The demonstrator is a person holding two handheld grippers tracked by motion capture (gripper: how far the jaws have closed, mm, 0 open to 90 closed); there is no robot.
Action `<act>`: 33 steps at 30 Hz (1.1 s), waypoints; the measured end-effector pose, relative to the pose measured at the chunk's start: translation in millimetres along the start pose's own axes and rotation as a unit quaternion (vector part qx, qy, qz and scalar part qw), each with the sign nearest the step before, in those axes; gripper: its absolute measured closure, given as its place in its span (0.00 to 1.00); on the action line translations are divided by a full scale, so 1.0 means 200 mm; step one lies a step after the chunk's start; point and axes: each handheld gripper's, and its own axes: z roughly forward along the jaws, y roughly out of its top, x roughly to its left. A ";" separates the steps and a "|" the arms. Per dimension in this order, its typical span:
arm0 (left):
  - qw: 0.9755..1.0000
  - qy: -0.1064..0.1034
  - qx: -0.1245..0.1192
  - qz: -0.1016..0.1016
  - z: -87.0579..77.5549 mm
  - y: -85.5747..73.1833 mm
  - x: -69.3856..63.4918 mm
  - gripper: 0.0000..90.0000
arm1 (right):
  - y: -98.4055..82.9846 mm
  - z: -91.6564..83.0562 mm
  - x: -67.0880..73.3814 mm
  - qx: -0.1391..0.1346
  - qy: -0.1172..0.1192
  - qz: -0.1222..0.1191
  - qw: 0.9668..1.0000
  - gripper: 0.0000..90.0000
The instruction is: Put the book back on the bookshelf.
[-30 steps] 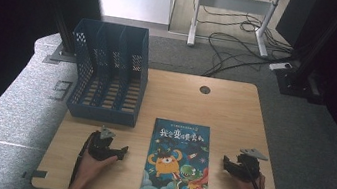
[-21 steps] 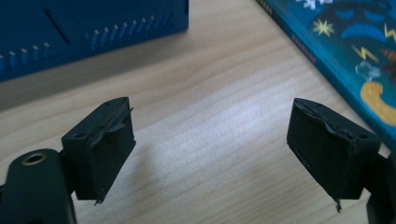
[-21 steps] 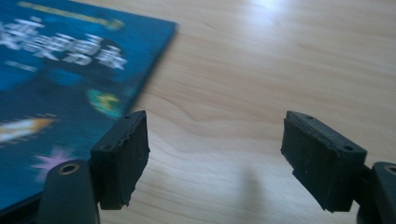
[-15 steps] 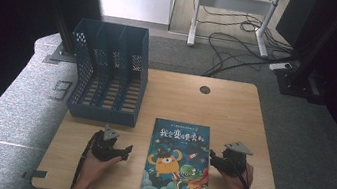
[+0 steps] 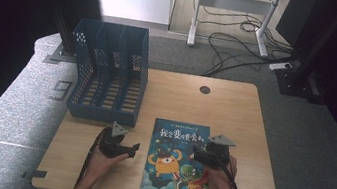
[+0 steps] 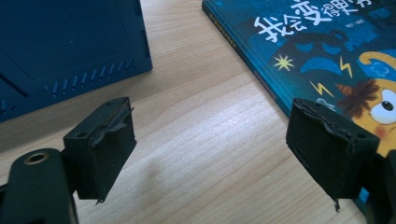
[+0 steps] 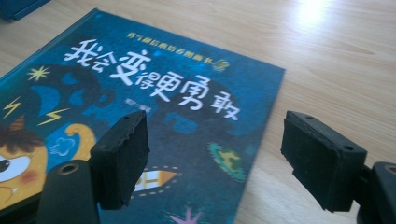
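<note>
A blue picture book (image 5: 172,173) with a cartoon monster on its cover lies flat near the table's front edge. My left gripper (image 5: 132,148) hovers just left of it, open, and its jaws point toward the book's left edge. In the left gripper view the open jaws (image 6: 210,149) frame bare wood, with the book (image 6: 317,51) to the right. My right gripper (image 5: 199,152) hangs over the book's right part, open and holding nothing. In the right gripper view its jaws (image 7: 215,154) straddle the cover (image 7: 140,107) near the right edge.
A dark blue slotted file rack (image 5: 109,73) stands at the table's back left, close behind my left gripper; its base (image 6: 70,46) shows in the left gripper view. A round cable hole (image 5: 204,89) sits at the back centre. Bare wood (image 5: 239,115) lies right of the book.
My right gripper has moved left, from beside the book to over its right part. The left gripper has shifted slightly toward the book. The book has not moved.
</note>
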 end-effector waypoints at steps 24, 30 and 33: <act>0.998 -0.042 0.034 0.014 0.09 -0.03 -0.14 0.16 | -0.09 0.07 0.00 0.046 0.006 0.019 0.999 0.19; 0.998 -0.048 0.044 0.015 0.12 -0.04 -0.16 0.16 | -0.09 0.07 -0.02 0.046 0.016 0.035 0.998 0.20; 0.998 -0.054 0.043 0.011 0.12 -0.04 -0.16 0.16 | -0.10 0.07 -0.01 0.050 0.026 0.036 0.998 0.20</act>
